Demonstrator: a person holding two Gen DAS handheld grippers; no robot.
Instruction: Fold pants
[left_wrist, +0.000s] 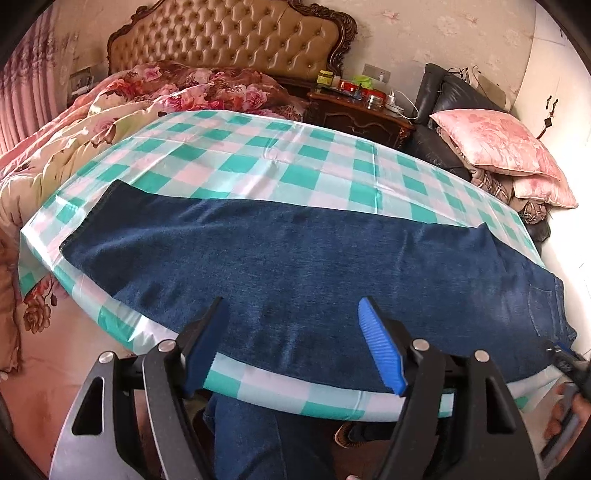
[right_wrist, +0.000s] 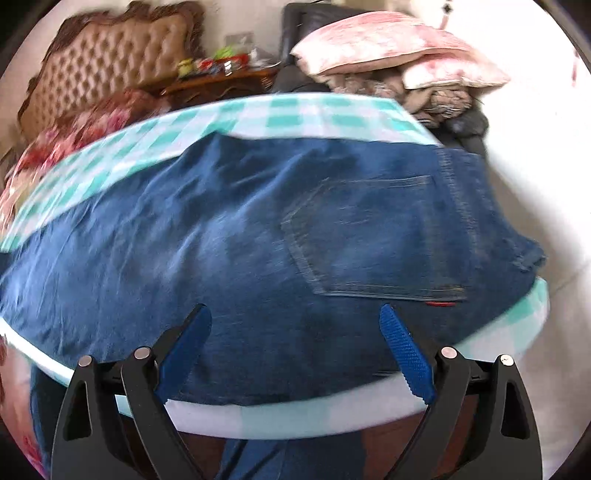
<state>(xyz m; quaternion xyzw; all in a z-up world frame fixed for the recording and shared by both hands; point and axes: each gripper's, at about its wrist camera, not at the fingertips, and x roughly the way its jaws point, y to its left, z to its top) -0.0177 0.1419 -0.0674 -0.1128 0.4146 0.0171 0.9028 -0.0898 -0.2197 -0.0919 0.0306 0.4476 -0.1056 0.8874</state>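
1. Two hand-held grippers hang over one pair of blue jeans (left_wrist: 295, 258); the jeans lie flat and lengthwise on a table under a green-and-white checked cloth (left_wrist: 258, 155), legs stacked, hem toward the left, waist toward the right.
2. Left gripper (left_wrist: 291, 314): fingers spread wide, nothing between them, above the leg part near the table's near edge.
3. Right gripper (right_wrist: 295, 317): fingers likewise apart and empty, above the seat; a back pocket (right_wrist: 369, 232) shows just beyond; this view is blurred.

The pants (left_wrist: 295, 258) lie lengthwise on the table (left_wrist: 258, 155), bed (left_wrist: 110, 110) behind it.
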